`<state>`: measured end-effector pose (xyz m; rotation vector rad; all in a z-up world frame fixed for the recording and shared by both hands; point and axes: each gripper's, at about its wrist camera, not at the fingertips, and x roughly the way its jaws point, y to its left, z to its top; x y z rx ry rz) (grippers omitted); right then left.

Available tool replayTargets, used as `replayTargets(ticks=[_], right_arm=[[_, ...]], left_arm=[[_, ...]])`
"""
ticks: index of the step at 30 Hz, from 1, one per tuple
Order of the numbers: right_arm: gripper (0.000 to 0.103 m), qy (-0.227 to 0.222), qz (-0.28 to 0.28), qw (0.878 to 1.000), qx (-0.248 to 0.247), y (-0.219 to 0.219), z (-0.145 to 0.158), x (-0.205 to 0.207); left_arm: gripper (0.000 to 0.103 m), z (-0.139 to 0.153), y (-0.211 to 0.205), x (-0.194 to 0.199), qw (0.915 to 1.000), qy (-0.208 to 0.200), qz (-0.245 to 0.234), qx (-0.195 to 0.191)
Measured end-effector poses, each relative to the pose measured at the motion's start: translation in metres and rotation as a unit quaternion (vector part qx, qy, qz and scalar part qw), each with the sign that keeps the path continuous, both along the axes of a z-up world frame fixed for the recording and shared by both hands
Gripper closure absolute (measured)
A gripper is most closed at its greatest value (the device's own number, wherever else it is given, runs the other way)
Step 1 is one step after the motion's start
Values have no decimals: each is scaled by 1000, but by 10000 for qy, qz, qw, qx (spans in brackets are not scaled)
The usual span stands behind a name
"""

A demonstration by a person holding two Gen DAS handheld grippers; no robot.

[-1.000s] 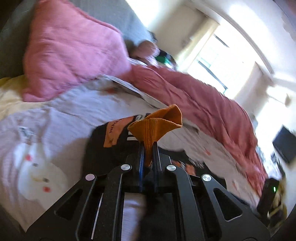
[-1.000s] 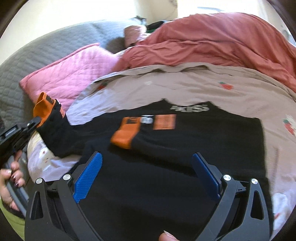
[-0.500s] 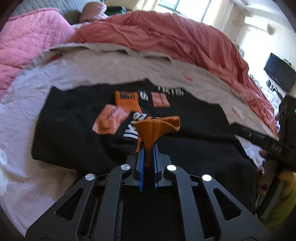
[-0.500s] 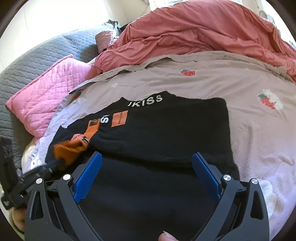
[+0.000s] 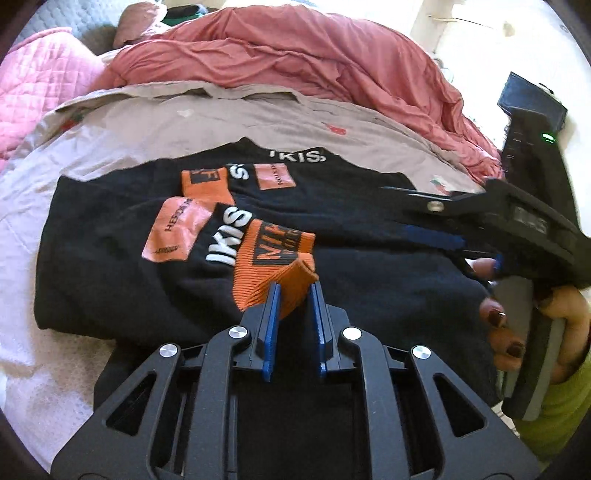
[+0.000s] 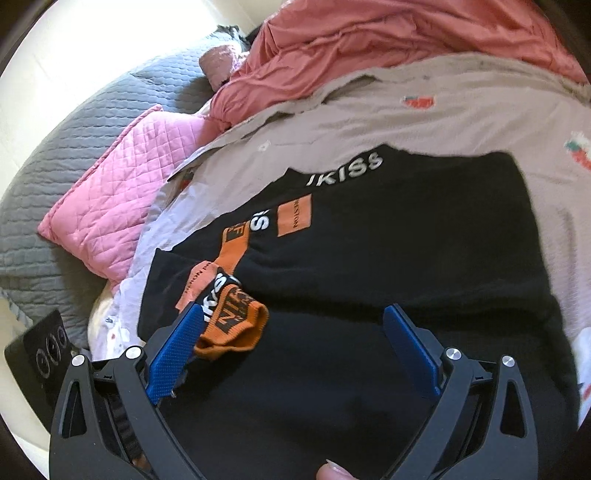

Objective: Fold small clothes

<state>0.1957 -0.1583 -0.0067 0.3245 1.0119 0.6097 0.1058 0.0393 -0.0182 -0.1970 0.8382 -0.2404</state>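
A black sweatshirt [image 5: 369,277] [image 6: 406,240] with orange patches and white lettering lies flat on the bed. Its left sleeve is folded across the body, and the orange ribbed cuff [image 5: 273,266] [image 6: 236,325] rests on the black cloth. My left gripper [image 5: 294,288] sits low over the garment with its jaws opening. The tip of the cuff is still between the blue pads, lying loosely. The other orange cuff [image 5: 205,182] lies further up. My right gripper [image 6: 295,314] [image 5: 410,212] hovers wide open over the sweatshirt's lower part with nothing between its fingers, held by a hand.
The pale sheet [image 5: 184,125] with strawberry prints surrounds the garment. A crumpled red-pink duvet [image 5: 314,55] [image 6: 406,33] is heaped at the far side. A pink quilted pillow [image 6: 122,192] and a grey quilted headboard [image 6: 74,140] are on the left.
My left gripper swung the raised cuff across from the pillow side and down onto the sweatshirt, then its pads parted a little. The right gripper tilted and shifted slightly over the garment.
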Motion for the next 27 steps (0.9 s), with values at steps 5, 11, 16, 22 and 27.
replayTargets(ticks=[5, 11, 16, 22, 27], right_arm=[[8, 372, 229, 9990, 16, 21, -13, 8], [25, 665, 351, 9971, -139, 47, -32, 11], [44, 399, 497, 9976, -286, 60, -31, 9], [86, -5, 884, 9956, -326, 78, -24, 1], [89, -703, 1044, 9917, -248, 77, 8, -8]], left_arm=[[87, 21, 25, -9, 9990, -276, 133, -315], [69, 21, 74, -13, 9899, -297, 1386, -12], [67, 10, 111, -15, 9765, -184, 2011, -753], [67, 9, 123, -17, 9698, -235, 2252, -912], [59, 10, 126, -20, 9689, -272, 2265, -964]])
